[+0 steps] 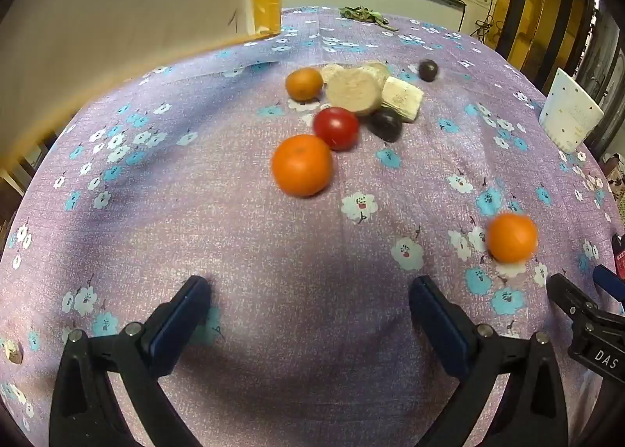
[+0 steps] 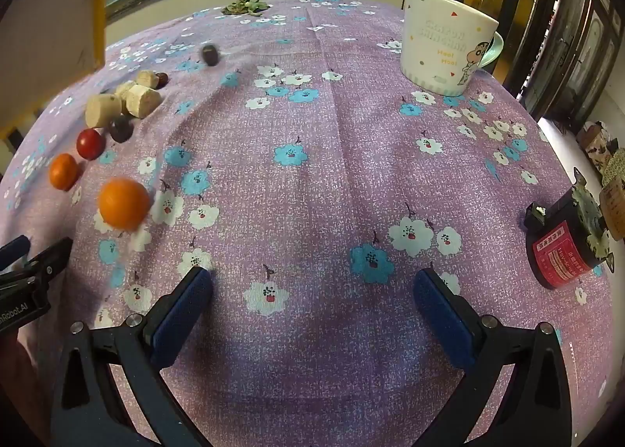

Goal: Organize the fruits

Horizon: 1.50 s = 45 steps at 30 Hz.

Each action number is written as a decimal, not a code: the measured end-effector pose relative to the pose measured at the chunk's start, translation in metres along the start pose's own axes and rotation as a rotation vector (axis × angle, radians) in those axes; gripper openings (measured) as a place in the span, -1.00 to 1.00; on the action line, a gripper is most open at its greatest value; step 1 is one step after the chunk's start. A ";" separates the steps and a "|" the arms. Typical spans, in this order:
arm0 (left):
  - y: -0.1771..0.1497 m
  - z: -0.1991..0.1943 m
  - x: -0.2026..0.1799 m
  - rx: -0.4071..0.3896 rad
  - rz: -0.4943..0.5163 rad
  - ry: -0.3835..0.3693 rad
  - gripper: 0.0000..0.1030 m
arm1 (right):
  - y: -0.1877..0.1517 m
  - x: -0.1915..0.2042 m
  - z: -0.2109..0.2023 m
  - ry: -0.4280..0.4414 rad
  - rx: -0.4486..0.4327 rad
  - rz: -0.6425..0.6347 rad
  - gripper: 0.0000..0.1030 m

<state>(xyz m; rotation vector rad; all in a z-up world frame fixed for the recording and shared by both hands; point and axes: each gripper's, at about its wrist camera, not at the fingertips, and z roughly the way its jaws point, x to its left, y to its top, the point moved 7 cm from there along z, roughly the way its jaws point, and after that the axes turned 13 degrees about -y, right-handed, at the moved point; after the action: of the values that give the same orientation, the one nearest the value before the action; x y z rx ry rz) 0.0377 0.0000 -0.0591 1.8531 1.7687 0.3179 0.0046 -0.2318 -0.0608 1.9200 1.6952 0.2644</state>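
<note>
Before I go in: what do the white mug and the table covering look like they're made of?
The mug looks like glazed ceramic: a smooth white wall with printed dots and a cartoon figure. The table covering looks like woven cloth, matte purple with a flower print, and it shows creases.

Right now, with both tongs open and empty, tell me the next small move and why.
Probably ease the left tongs forward toward the nearest orange: it lies almost straight ahead of them on the purple cloth, clear on its near side, and nothing is held yet.
</note>
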 end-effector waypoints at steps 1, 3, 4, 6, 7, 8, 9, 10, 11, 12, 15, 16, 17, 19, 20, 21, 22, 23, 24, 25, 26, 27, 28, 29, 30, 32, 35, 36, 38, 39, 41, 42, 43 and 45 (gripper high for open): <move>0.000 0.000 0.000 0.000 0.001 0.001 1.00 | 0.000 0.000 0.000 0.000 0.000 0.000 1.00; 0.000 0.000 0.000 0.000 0.001 0.001 1.00 | 0.000 0.000 0.000 0.000 -0.001 0.000 1.00; 0.000 0.000 0.000 0.000 0.001 0.001 1.00 | 0.000 0.000 0.000 0.000 -0.001 0.000 1.00; 0.000 0.000 0.000 -0.001 0.001 0.001 1.00 | 0.000 0.000 0.000 0.000 0.000 0.000 1.00; 0.000 0.000 0.000 -0.001 0.001 0.001 1.00 | 0.000 0.000 0.000 0.000 0.000 0.000 1.00; 0.000 0.000 0.000 -0.001 0.001 0.000 1.00 | 0.000 0.000 0.000 0.000 0.000 0.000 1.00; 0.000 0.000 0.000 -0.001 0.000 0.000 1.00 | 0.000 0.000 0.000 0.000 0.000 0.000 1.00; 0.000 0.000 0.000 -0.001 0.000 0.000 1.00 | 0.001 0.000 0.000 0.000 0.000 0.000 1.00; 0.000 0.000 0.000 0.000 0.000 0.000 1.00 | 0.001 0.000 0.000 0.000 0.000 0.000 1.00; 0.000 0.000 0.000 0.000 0.000 0.000 1.00 | 0.002 0.000 0.000 0.000 0.000 0.000 1.00; 0.000 -0.001 0.000 -0.001 0.000 0.000 1.00 | 0.003 0.000 -0.001 0.000 -0.001 0.000 1.00; 0.000 -0.001 0.000 -0.001 0.001 0.001 1.00 | 0.003 0.000 -0.001 0.000 -0.001 0.000 1.00; 0.000 -0.001 0.000 -0.001 0.000 0.000 1.00 | 0.004 0.001 -0.001 -0.001 -0.001 0.000 1.00; 0.000 -0.001 0.000 -0.001 0.000 0.000 1.00 | 0.004 0.001 -0.001 0.000 -0.001 0.000 1.00; 0.000 -0.001 0.000 -0.001 0.000 0.000 1.00 | 0.005 0.001 -0.001 0.000 -0.001 0.000 1.00; 0.000 -0.001 0.000 -0.001 0.000 0.000 1.00 | 0.005 0.001 -0.001 0.000 -0.001 0.000 1.00; 0.000 -0.001 0.000 -0.001 0.000 0.000 1.00 | 0.005 0.001 -0.001 -0.001 0.000 0.000 1.00; 0.000 -0.001 0.000 -0.001 0.000 0.000 1.00 | 0.006 0.001 -0.002 -0.001 -0.001 0.000 1.00; 0.000 -0.001 0.000 -0.001 0.001 0.000 1.00 | 0.006 0.001 -0.002 -0.001 -0.001 0.000 1.00; 0.000 -0.001 0.000 -0.001 -0.002 0.000 1.00 | 0.007 0.001 -0.002 -0.001 -0.001 0.000 1.00; 0.000 -0.001 0.000 -0.002 -0.003 0.001 1.00 | 0.007 0.001 -0.002 -0.001 0.000 0.000 1.00; 0.000 -0.001 0.000 -0.002 -0.003 0.001 1.00 | 0.007 0.001 -0.002 -0.001 0.001 -0.001 1.00; 0.000 -0.001 0.000 -0.002 -0.003 0.001 1.00 | 0.008 0.001 -0.002 0.000 0.005 -0.002 1.00; 0.000 -0.001 0.000 -0.002 -0.003 0.001 1.00 | 0.008 0.002 -0.002 0.004 0.016 -0.008 1.00; -0.001 0.000 0.000 -0.002 -0.003 0.001 1.00 | 0.008 0.002 -0.002 0.009 0.026 -0.017 1.00; 0.000 -0.001 0.001 -0.002 -0.004 0.001 1.00 | 0.008 0.004 -0.006 0.025 0.011 -0.022 1.00; 0.002 -0.005 0.004 -0.011 0.003 0.019 1.00 | 0.014 0.005 -0.023 0.024 -0.067 -0.008 1.00; 0.003 -0.009 0.005 -0.024 0.007 0.020 1.00 | 0.018 0.006 -0.032 0.028 -0.102 -0.001 1.00; 0.005 -0.019 0.002 -0.062 0.019 0.008 1.00 | 0.022 0.008 -0.043 0.028 -0.140 0.005 1.00; 0.009 -0.027 0.003 -0.085 0.025 0.006 1.00 | 0.024 0.010 -0.051 0.034 -0.158 0.001 1.00; 0.018 -0.044 0.004 -0.139 0.038 0.012 1.00 | 0.030 0.013 -0.062 0.030 -0.190 -0.012 1.00; 0.023 -0.056 0.006 -0.174 0.043 0.018 1.00 | 0.036 0.014 -0.067 0.026 -0.202 -0.015 1.00; 0.026 -0.064 0.009 -0.194 0.044 0.020 1.00 | 0.039 0.016 -0.072 0.037 -0.212 -0.012 1.00; 0.032 -0.080 0.016 -0.232 0.040 0.016 1.00 | 0.043 0.019 -0.086 0.074 -0.240 0.018 1.00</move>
<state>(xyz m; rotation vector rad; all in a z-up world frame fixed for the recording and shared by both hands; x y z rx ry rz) 0.0241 0.0338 0.0201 1.7258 1.6306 0.5317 0.0017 -0.1922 0.0284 1.7677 1.6130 0.5274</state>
